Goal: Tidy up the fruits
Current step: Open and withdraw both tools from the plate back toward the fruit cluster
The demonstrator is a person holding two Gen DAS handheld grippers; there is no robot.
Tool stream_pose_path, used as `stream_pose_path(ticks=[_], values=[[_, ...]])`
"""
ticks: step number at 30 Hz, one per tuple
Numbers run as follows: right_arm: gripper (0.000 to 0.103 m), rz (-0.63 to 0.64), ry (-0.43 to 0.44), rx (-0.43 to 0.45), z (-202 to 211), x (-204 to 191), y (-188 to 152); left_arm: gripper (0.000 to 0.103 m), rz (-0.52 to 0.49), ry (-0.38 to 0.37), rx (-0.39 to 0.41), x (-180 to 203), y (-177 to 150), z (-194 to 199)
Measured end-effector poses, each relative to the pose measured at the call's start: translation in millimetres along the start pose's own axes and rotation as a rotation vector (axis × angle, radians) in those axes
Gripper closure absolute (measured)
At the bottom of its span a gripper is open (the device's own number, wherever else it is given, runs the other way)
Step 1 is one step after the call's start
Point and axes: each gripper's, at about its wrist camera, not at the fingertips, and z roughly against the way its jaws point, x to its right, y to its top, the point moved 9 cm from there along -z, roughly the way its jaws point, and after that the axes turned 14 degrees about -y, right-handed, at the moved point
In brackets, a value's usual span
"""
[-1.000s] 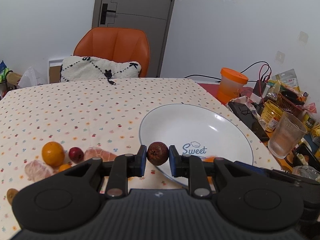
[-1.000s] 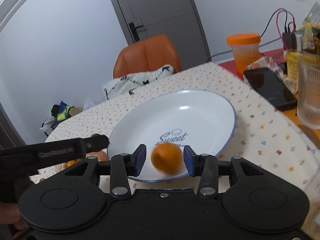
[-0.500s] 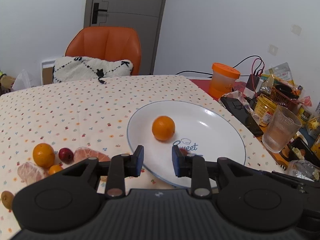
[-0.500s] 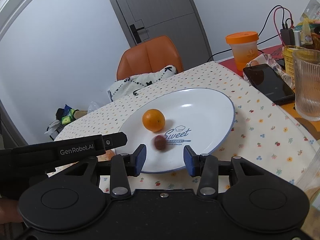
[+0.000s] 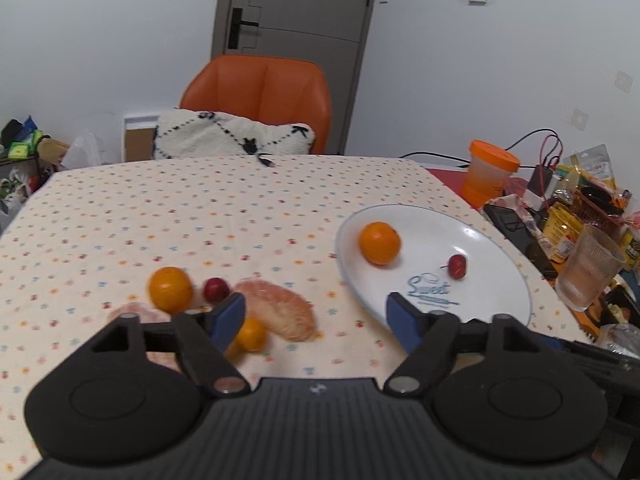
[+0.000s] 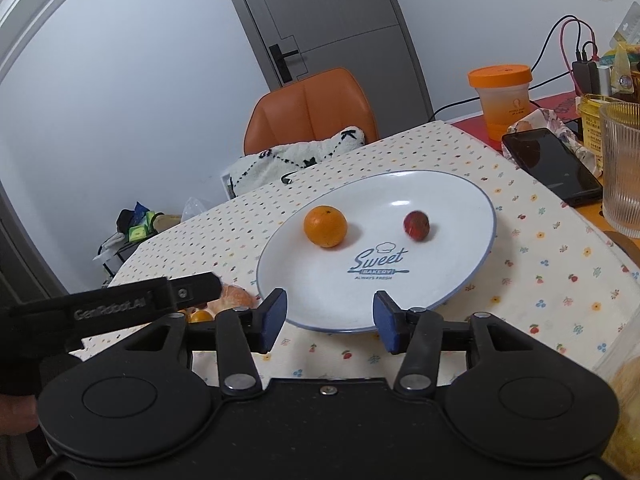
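A white plate [image 5: 496, 248] [image 6: 460, 208] marked "Sweet" holds an orange [image 5: 379, 243] [image 6: 325, 226] and a small red fruit [image 5: 457, 266] [image 6: 416, 225]. Left of the plate on the dotted cloth lie another orange [image 5: 170, 289], a small red fruit [image 5: 216, 289], a peeled citrus segment [image 5: 280, 313], a tiny orange fruit [image 5: 251, 334] and a second peeled piece [image 5: 132, 314]. My left gripper [image 5: 316, 322] stands open above the cloth between the loose fruit and the plate. Empty and open, my right gripper [image 6: 330, 322] hovers at the plate's near rim. The left gripper's side [image 6: 120, 304] shows in the right wrist view.
An orange-lidded cup [image 5: 490, 174] [image 6: 502, 98], a black phone [image 6: 552, 164], a ribbed glass [image 5: 588, 268] [image 6: 622, 168], cables and packets crowd the right side of the table. An orange chair [image 5: 260, 96] with a white cushion [image 5: 232, 136] stands behind the table.
The left gripper let go of the small red fruit, which now lies on the plate; the right one released the orange. Both opened, and the left swung left toward the loose fruit.
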Motion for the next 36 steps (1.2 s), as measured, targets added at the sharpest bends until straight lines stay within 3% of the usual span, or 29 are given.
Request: stream_pose_path(ticks=[7,17,36], values=[[0.041,0.005,-0.008,0.008,5,-9,-2,0.018,0.015,0.024,-0.006,-23,-7,20],[0.002,0.017,0.024,0.045,19,-32,-4,0.012,0.010,0.061,0.000,-49,-16,58],[0.000,0.105,0.056,0.059,24,-79,-16,0.012,0.065,0.139,0.005,-103,-36,93]])
